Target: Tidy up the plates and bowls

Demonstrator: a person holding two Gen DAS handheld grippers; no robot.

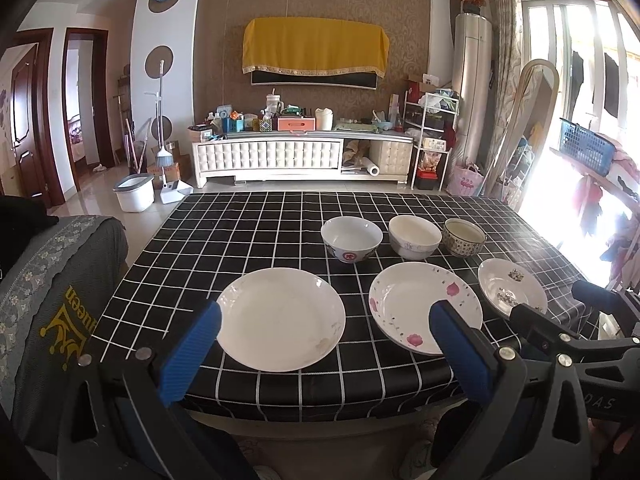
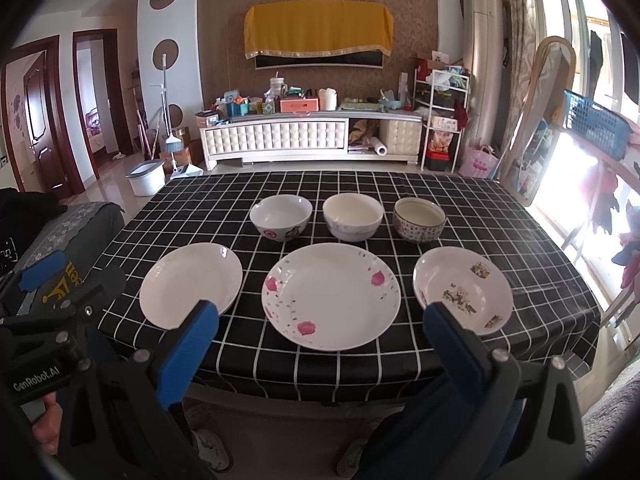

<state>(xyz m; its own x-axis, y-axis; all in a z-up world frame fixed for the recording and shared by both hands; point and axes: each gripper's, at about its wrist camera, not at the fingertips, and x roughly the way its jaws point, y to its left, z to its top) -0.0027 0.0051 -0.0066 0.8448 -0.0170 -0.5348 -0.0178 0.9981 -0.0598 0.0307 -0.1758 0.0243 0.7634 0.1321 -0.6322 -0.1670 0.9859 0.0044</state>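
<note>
1. The left gripper (image 1: 324, 344) hangs short of the near table edge, below the plain white plate (image 1: 281, 319). Its jaws stand wide apart and hold nothing, likely spread to take that plate's rim.
2. The plain white plate lies left of the pink-flower plate (image 2: 331, 295), apart from it, flat on the checked tablecloth (image 2: 400, 184).
3. The pink-flower plate, the largest, sits mid-row; as I judge it, it makes the natural base for a stack.
4. Right of it lies the small patterned plate (image 2: 463, 290), also apart.
5. Behind the pink-flower plate stand three upright bowls: the red-marked bowl (image 2: 281, 217) to the left, the cream bowl (image 2: 353, 216) straight behind, the speckled bowl (image 2: 419, 219) to the right. None is nested; nothing is sorted yet.
6. The right gripper (image 2: 322, 336) hovers before the pink-flower plate, jaws wide and empty.
</note>
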